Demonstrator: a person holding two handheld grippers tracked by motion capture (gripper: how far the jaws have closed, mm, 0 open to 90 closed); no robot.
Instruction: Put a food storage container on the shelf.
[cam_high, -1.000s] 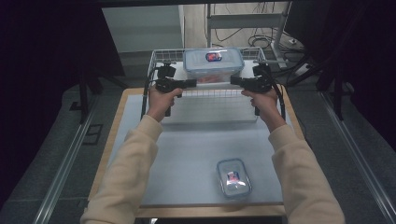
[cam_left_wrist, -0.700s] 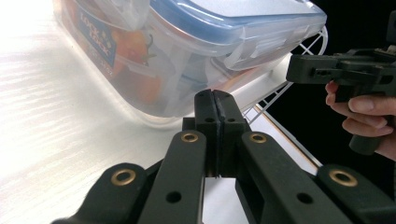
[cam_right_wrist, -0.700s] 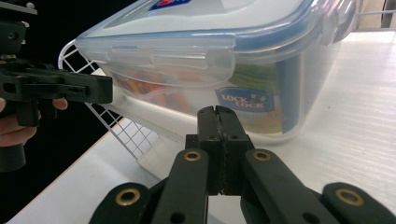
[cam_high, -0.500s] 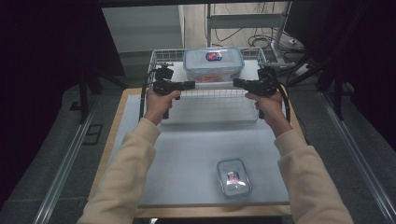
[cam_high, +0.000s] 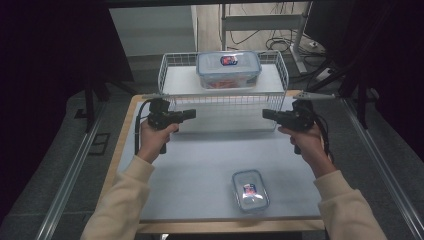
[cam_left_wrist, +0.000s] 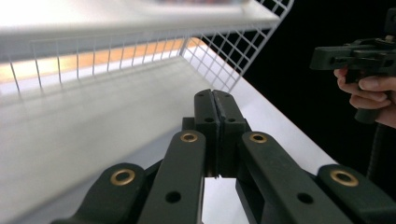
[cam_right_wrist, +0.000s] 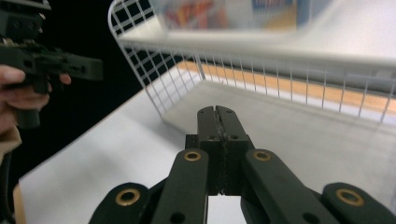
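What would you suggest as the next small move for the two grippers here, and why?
Probably bring one gripper toward the small container near the table's front edge and open it. Both the left gripper and the right gripper are shut and empty, and the large container already sits on the wire shelf.

The wire rack (cam_high: 223, 102) stands across the far part of the table (cam_high: 200, 170), and the large container (cam_high: 228, 69) sits on its shelf, blocking the shelf's middle. Under the shelf a low gap runs across. Between rack and near edge the surface lies open, except for the small container (cam_high: 250, 190) near right.
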